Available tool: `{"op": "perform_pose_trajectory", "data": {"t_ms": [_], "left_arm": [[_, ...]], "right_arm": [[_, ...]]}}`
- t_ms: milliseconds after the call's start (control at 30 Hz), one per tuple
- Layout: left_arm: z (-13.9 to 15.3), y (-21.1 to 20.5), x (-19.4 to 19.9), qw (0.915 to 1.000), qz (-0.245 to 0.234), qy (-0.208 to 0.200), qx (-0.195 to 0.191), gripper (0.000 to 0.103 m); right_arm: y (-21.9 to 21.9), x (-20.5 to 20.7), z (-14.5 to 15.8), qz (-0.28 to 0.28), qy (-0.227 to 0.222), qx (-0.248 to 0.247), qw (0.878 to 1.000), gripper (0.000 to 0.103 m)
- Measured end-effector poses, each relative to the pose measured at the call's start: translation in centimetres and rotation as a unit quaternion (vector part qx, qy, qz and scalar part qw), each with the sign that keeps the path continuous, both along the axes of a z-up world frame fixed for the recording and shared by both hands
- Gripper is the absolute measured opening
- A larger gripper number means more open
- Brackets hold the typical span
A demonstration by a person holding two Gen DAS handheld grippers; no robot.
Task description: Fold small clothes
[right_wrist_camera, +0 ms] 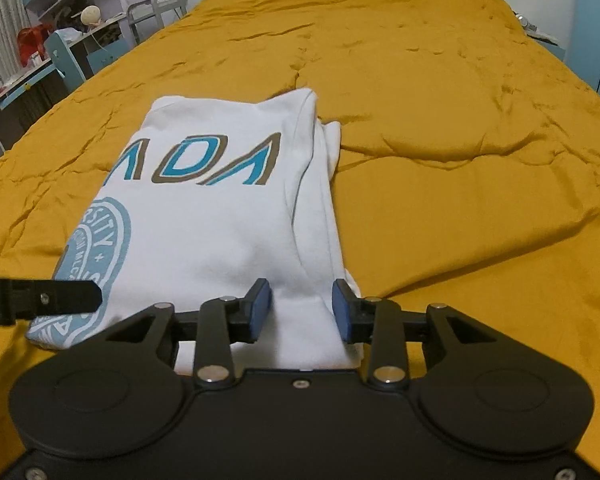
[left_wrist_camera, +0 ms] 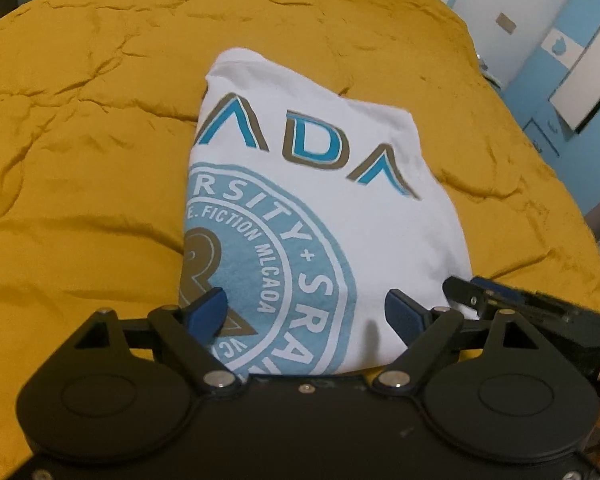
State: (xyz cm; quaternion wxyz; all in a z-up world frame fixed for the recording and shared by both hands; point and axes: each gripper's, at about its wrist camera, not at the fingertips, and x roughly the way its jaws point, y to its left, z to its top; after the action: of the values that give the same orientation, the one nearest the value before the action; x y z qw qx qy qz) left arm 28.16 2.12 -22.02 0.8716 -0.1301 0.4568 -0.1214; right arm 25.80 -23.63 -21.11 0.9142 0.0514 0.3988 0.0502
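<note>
Stretching lengthwise away from both claws, the white T-shirt (left_wrist_camera: 300,200) lies on the yellow bedspread (left_wrist_camera: 80,160); left gripper (left_wrist_camera: 306,310) and right gripper (right_wrist_camera: 302,308) straddle its near hem, both released.

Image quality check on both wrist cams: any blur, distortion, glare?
Left wrist: strong fisheye bend, with dark corners; the white T-shirt print reads sharp, but the cabinet at the right edge is smeared. Right wrist: same barrel curve on the yellow bedspread; lettering is soft; the shelves are dim. Warm indoor light, no glare; soft shadows under each tool.
</note>
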Motion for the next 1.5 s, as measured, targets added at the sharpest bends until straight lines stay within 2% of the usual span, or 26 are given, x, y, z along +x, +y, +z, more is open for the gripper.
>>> {"op": "perform_pose_trajectory", "data": {"t_ms": [133,233,300,333,400,467,600,933,1267,1500], "left_arm": [[2.0,0.3,-1.5,0.9998,0.013,-0.014,-0.011,0.089],[3.7,0.4,-3.0,0.9993,0.018,-0.032,-0.004,0.090],[4.7,0.4,-4.3,0.9988,0.025,-0.041,0.006,0.100],[5.3,0.5,-5.1,0.9981,0.032,-0.052,0.011,0.103],[6.4,0.7,-6.5,0.9962,0.042,-0.074,0.019,0.103],[7.3,0.9,-7.9,0.9943,0.054,-0.086,0.034,0.103],[8.3,1.6,-10.0,0.9922,0.066,-0.094,0.048,0.103],[10.0,2.4,-14.3,0.9910,0.079,-0.078,0.074,0.103],[12.7,1.4,-18.3,0.9896,0.077,-0.090,0.082,0.103],[13.2,1.2,-19.2,0.9914,0.076,-0.080,0.070,0.103]], "right_arm": [[0.2,-1.7,2.0,-0.001,-0.016,0.006,1.000,0.042],[0.6,-3.4,3.8,0.001,-0.034,0.008,0.999,0.062],[0.9,-4.6,4.9,0.004,-0.049,0.006,0.999,0.077],[1.0,-5.2,5.5,0.006,-0.055,0.004,0.998,0.081],[1.4,-6.6,6.6,0.012,-0.072,-0.003,0.997,0.094],[1.9,-8.0,7.6,0.013,-0.091,-0.014,0.996,0.102],[2.1,-9.7,8.9,0.022,-0.091,-0.017,0.995,0.103],[1.8,-12.9,10.9,-0.002,-0.084,-0.018,0.996,0.103],[2.0,-16.3,13.9,-0.009,-0.071,-0.016,0.997,0.103],[2.4,-17.1,14.2,-0.006,-0.058,-0.012,0.998,0.103]]}}
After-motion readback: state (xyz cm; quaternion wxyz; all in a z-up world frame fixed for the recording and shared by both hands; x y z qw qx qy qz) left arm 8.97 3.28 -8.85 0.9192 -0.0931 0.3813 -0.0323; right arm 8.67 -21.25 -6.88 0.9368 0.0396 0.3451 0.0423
